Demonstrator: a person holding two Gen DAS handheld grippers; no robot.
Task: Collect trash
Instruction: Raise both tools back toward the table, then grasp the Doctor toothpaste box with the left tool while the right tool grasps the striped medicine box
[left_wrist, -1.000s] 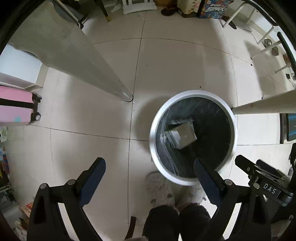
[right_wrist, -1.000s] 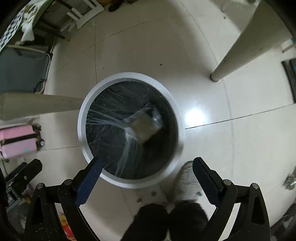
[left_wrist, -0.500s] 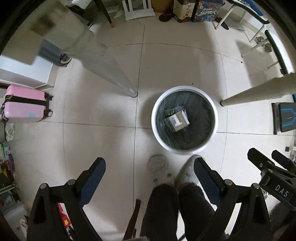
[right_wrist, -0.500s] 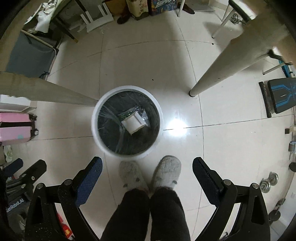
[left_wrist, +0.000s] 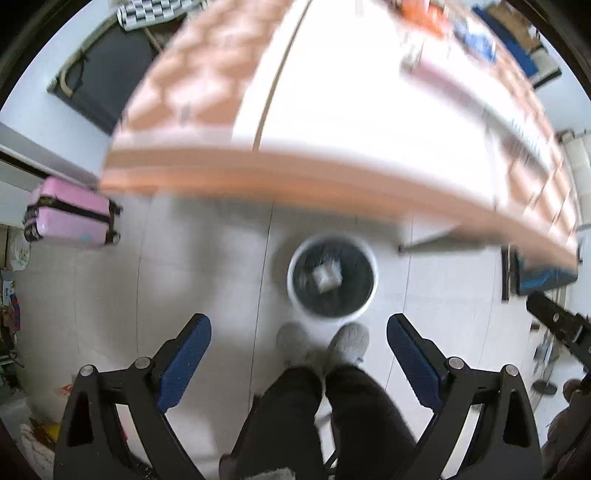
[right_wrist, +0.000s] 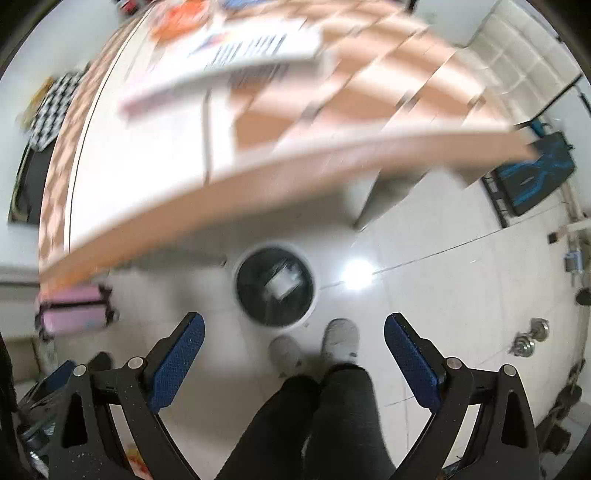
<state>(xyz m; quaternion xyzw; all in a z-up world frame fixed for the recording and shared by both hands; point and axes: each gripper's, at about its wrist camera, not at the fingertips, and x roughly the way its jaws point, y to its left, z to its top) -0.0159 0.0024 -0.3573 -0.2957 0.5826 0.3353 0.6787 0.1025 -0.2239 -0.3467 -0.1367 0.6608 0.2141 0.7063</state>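
text: none legible | both views motion-blurred | labels: unreadable

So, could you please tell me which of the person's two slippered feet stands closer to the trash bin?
In both views, the right foot: its toe nearly reaches the trash bin, while the left foot sits further back.

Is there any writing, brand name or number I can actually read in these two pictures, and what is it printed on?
None can be read.
White sheet on the table: dark printed rows, blurred by motion.
Orange and blue packets at the table's far end: print smeared.
Pale box inside the trash bin: too blurred to tell.
Pink suitcase: a small mark, too small to read.
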